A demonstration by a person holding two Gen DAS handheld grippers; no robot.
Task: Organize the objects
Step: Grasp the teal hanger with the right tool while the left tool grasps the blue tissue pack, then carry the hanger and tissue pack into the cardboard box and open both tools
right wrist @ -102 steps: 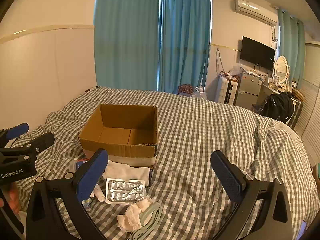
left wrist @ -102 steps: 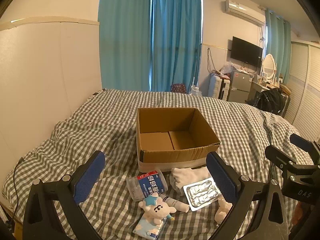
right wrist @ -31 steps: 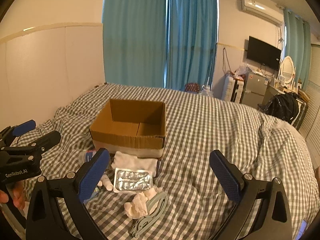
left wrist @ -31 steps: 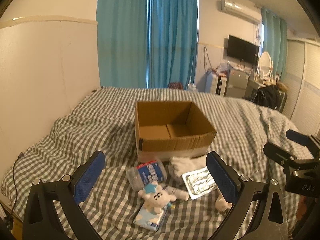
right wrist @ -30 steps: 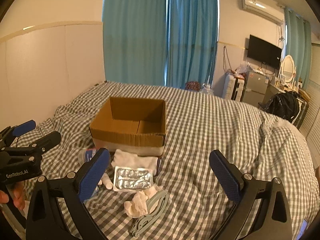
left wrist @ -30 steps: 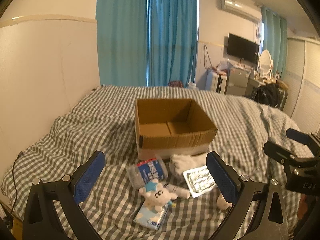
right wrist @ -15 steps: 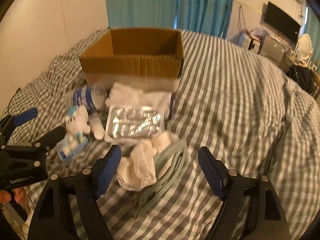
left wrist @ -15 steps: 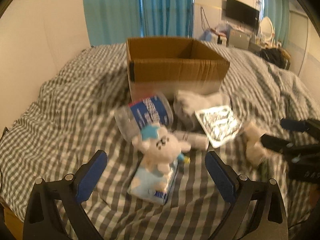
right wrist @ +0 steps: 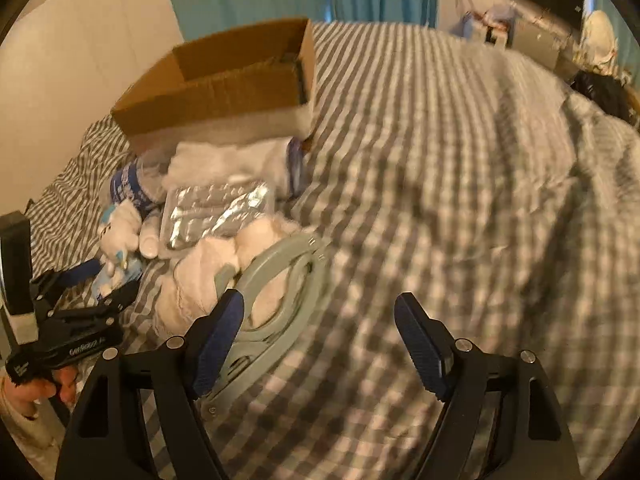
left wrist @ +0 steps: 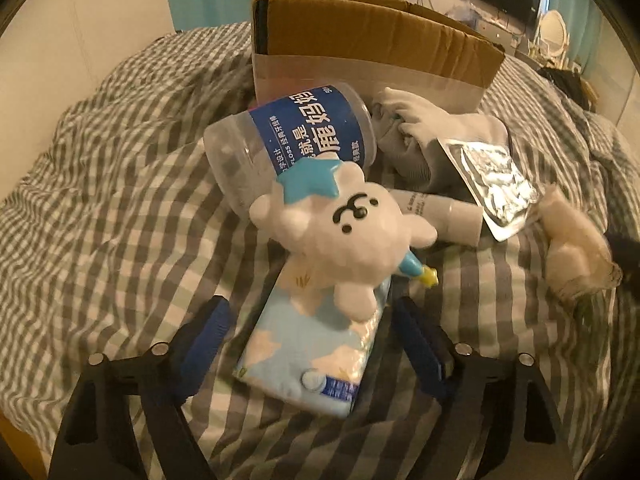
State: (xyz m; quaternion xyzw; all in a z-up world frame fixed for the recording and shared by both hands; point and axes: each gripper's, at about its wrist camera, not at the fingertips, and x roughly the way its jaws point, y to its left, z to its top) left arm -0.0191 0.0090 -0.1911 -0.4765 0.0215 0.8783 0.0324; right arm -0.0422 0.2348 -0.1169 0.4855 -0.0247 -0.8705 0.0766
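The tissue pack (left wrist: 316, 354), lying under a plush toy (left wrist: 340, 236) near the bed's (left wrist: 100, 208) front edge, is straddled by the wide-open left gripper (left wrist: 310, 330); closing is likely needed next, toward the cardboard box (left wrist: 372, 40).

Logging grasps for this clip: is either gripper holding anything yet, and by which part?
Nothing is held. The left gripper is open around the tissue pack under the plush toy; the right gripper is open beside the grey hanger.
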